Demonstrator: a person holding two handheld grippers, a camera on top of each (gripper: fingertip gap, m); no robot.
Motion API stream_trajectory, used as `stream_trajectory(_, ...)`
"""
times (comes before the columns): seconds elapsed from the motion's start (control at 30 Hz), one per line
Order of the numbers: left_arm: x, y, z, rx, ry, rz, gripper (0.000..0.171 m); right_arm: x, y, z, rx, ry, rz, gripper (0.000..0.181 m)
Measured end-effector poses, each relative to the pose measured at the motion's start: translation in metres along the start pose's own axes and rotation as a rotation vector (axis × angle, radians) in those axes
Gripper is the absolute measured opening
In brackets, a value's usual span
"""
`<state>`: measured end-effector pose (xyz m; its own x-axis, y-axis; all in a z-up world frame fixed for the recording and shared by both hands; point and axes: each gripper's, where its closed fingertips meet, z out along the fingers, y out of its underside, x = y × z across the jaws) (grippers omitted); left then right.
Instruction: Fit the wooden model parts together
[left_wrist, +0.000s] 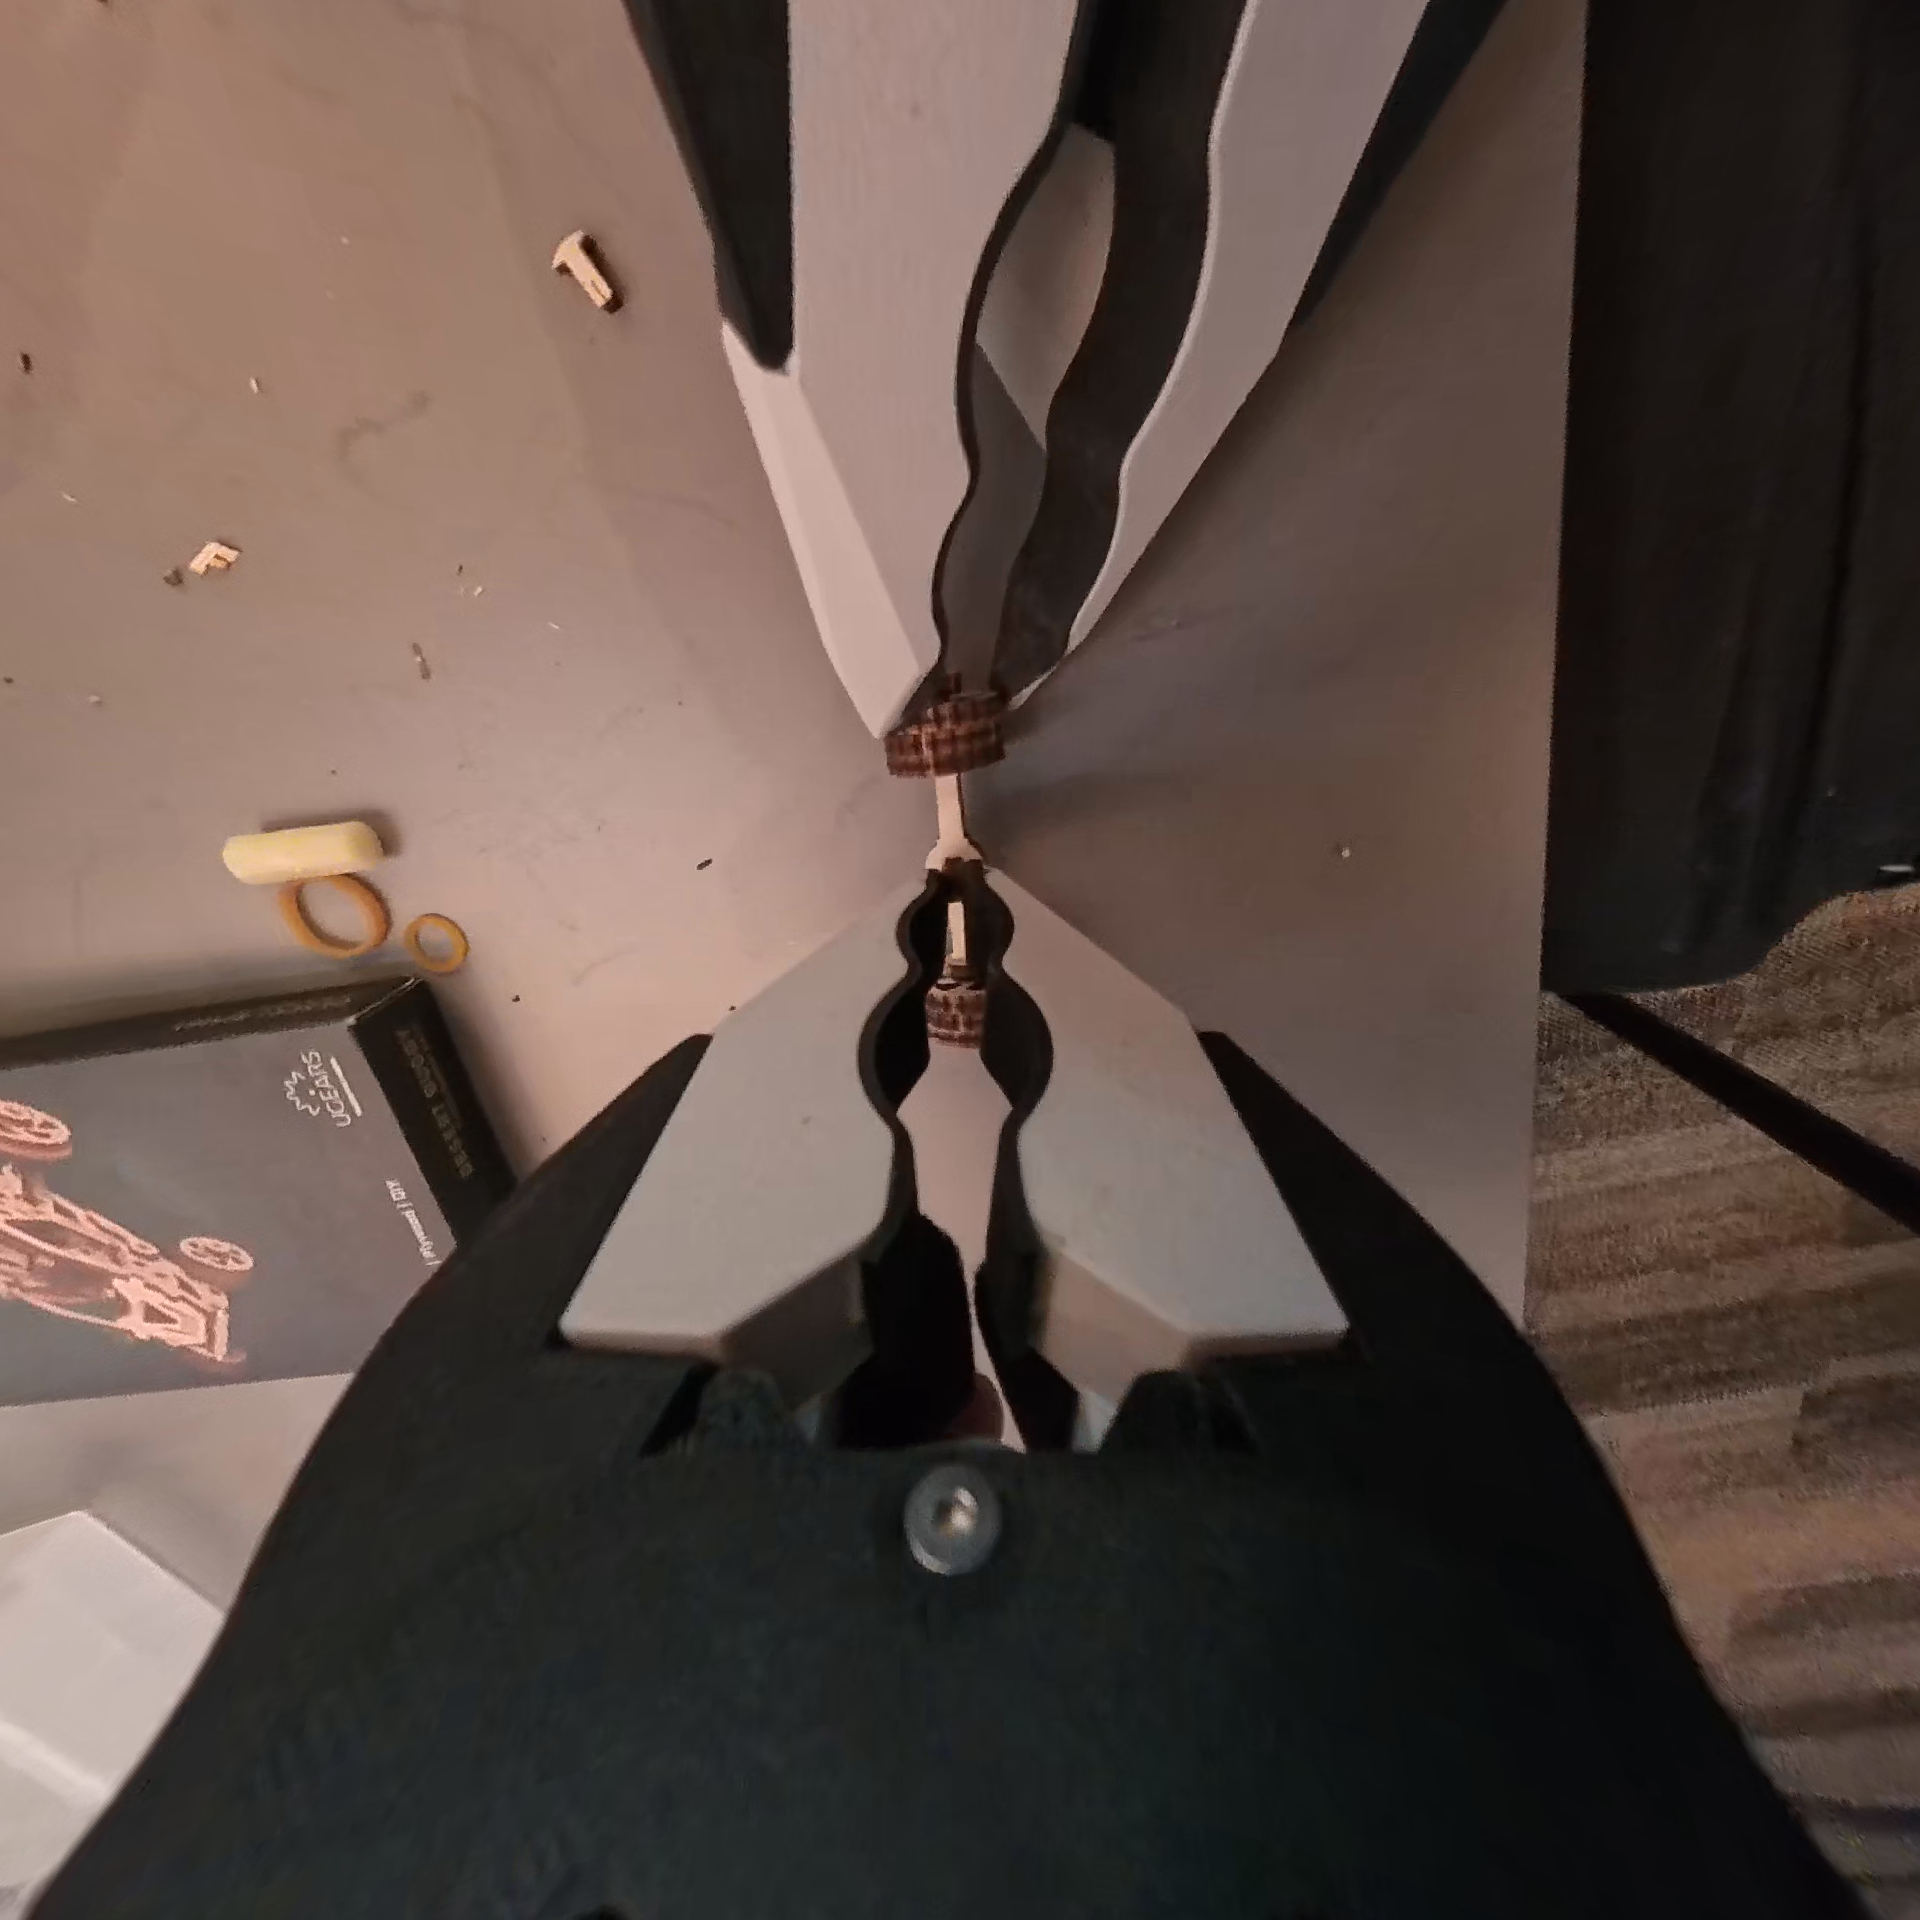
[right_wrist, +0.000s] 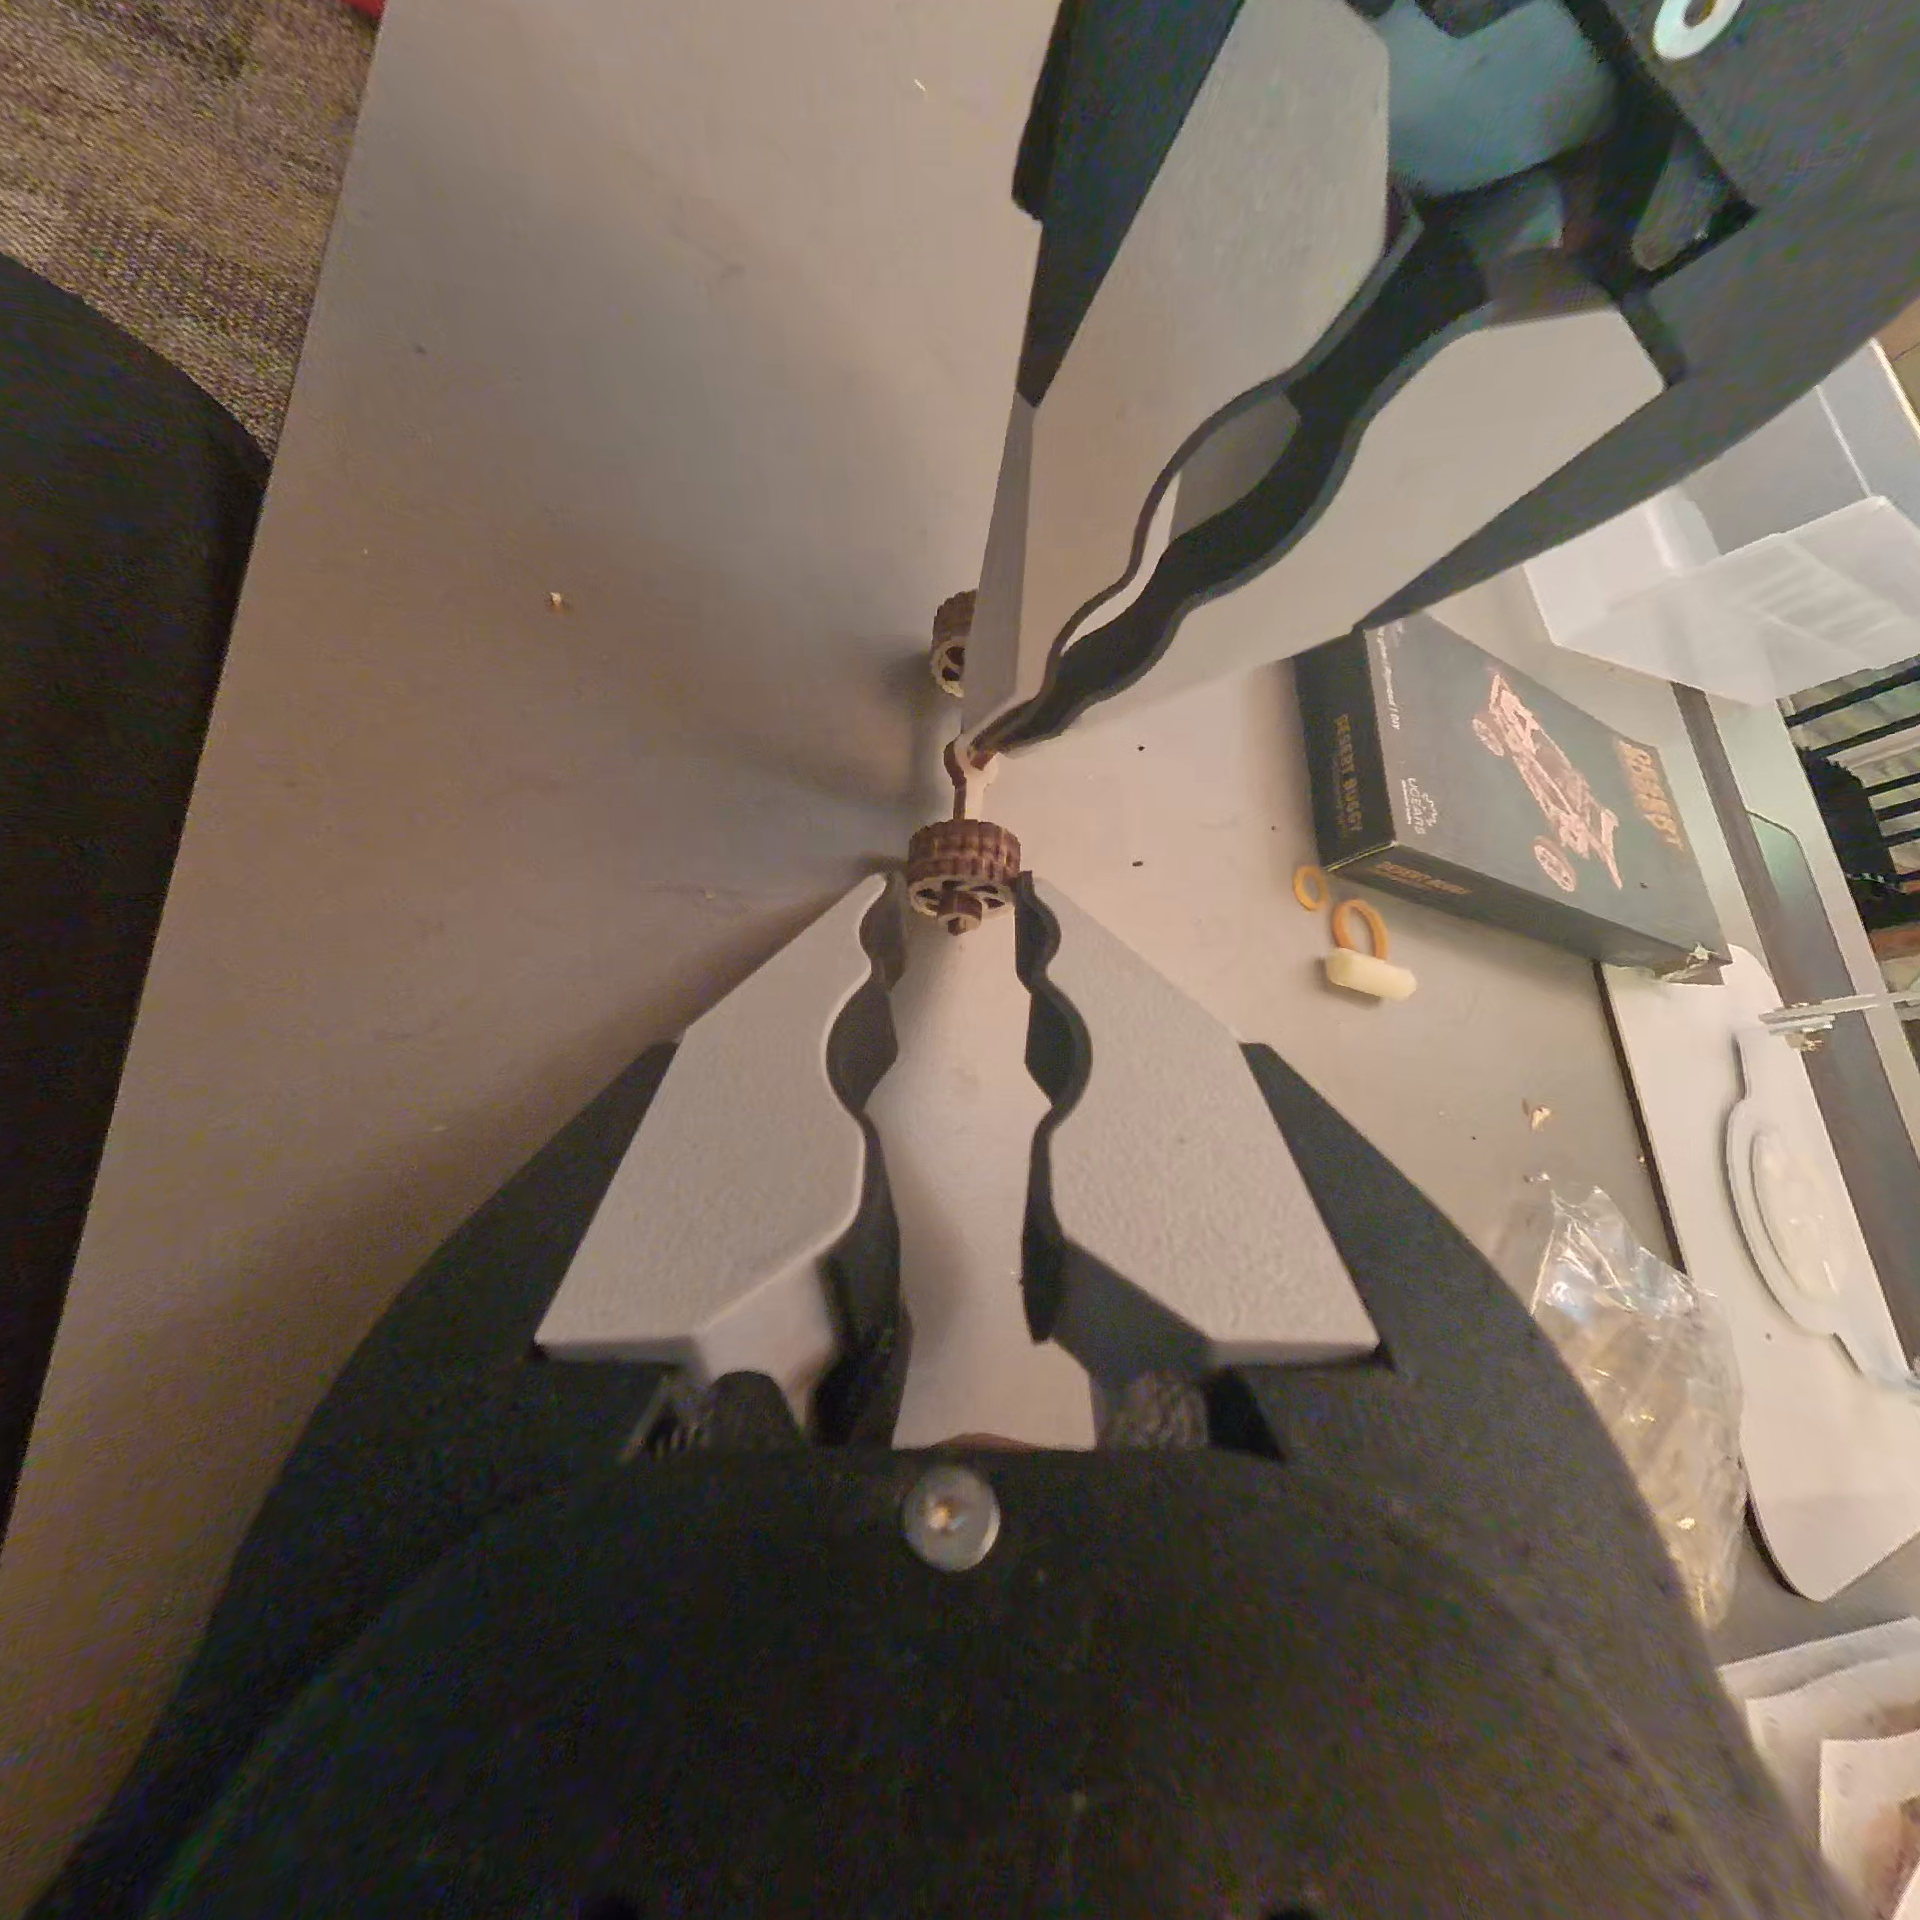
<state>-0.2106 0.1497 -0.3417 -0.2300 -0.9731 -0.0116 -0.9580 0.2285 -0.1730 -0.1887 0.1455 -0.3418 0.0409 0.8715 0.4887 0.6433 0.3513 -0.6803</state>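
Observation:
A small wooden axle assembly is held between both grippers above the grey table. My left gripper is shut on the pale axle piece; a brown toothed wheel on its near end sits inside the jaws. My right gripper is shut on the other brown wheel, which sits on the axle's end. In the right wrist view the left gripper comes down from the upper right, with the far wheel partly hidden behind it. In the left wrist view the right gripper reaches in from the top, holding its wheel.
A dark model-kit box, two rubber rings and a pale stick lie on the table. Loose wooden bits lie farther off. A plastic bag and a clear tub are at right. A black chair stands past the table edge. Both grippers' tips are roughly 12 centimeters from the pale stick. My right wrist view looks at it from another angle.

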Motion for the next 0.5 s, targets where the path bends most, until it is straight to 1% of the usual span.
stream_trajectory(0.07,0.000,-0.002,0.000,-0.009,0.014,0.003,0.000,0.000,0.000,0.000,0.000,0.000,-0.001,0.017)
stream_trajectory(0.17,0.006,-0.012,0.004,0.024,0.051,0.000,0.000,0.000,0.000,0.000,0.001,0.001,-0.005,0.017)
stream_trajectory(0.23,0.004,-0.011,0.004,-0.002,0.041,0.017,0.000,0.000,0.000,0.000,0.000,0.001,-0.001,0.018)
stream_trajectory(0.3,0.004,-0.011,0.004,0.033,0.060,-0.004,0.000,0.000,0.000,0.000,0.000,0.001,0.000,0.018)
stream_trajectory(0.43,0.005,-0.010,0.003,0.057,0.064,-0.035,0.000,0.000,0.000,0.000,0.000,-0.001,0.002,0.018)
stream_trajectory(0.5,0.005,-0.010,0.003,0.121,0.072,-0.083,0.000,0.000,0.000,0.000,0.000,-0.003,0.006,0.018)
